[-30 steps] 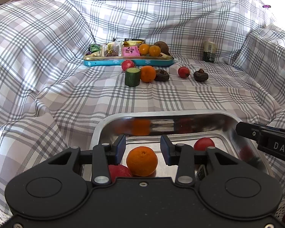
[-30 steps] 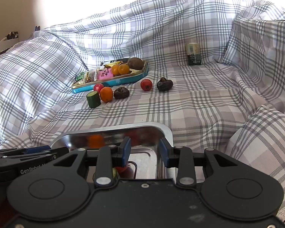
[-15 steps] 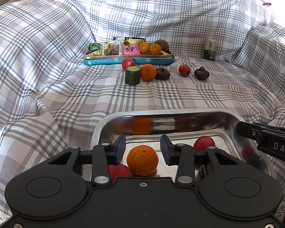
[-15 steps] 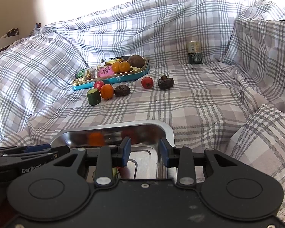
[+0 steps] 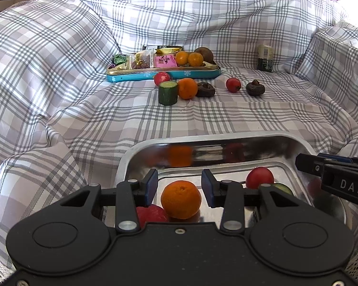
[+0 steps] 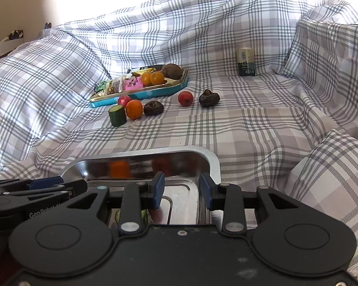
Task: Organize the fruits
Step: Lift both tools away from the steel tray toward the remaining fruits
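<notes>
The left gripper is hovering with its jaws parted and gripping nothing over the steel tray, where an orange is already lying among red fruits, probably sorted there. The right gripper is waiting beside it, jaws narrowed to their closest and empty, while more fruit is sitting well apart on the checked cloth, likely next.

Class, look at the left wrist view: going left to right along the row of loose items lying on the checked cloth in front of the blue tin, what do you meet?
Cucumber piece → orange → dark brown fruit → small red fruit → second dark brown fruit.
</notes>
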{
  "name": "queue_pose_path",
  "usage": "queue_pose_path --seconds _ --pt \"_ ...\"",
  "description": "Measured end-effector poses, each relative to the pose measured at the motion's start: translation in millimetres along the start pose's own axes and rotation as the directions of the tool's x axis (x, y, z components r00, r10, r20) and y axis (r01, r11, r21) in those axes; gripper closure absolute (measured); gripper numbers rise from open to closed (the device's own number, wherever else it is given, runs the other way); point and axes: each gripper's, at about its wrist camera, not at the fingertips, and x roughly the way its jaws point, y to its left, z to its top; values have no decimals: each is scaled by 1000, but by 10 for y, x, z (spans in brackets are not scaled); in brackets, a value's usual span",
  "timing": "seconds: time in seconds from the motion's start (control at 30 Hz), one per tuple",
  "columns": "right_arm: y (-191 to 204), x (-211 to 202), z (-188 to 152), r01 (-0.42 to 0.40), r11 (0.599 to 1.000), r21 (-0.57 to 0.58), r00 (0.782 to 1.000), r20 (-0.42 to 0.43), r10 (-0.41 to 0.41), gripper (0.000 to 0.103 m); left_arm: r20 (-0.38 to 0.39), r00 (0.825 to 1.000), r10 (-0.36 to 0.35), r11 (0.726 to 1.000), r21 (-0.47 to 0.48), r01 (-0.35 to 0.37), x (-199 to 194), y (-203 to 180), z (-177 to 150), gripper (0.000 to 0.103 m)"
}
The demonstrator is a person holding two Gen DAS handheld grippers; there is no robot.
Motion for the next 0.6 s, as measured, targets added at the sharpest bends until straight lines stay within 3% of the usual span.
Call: queue_pose_path --seconds 0.6 --pt "33 33 -10 18 1000 -24 999 -26 -18 64 -11 1000 14 1000 10 -14 11 0 -3 54"
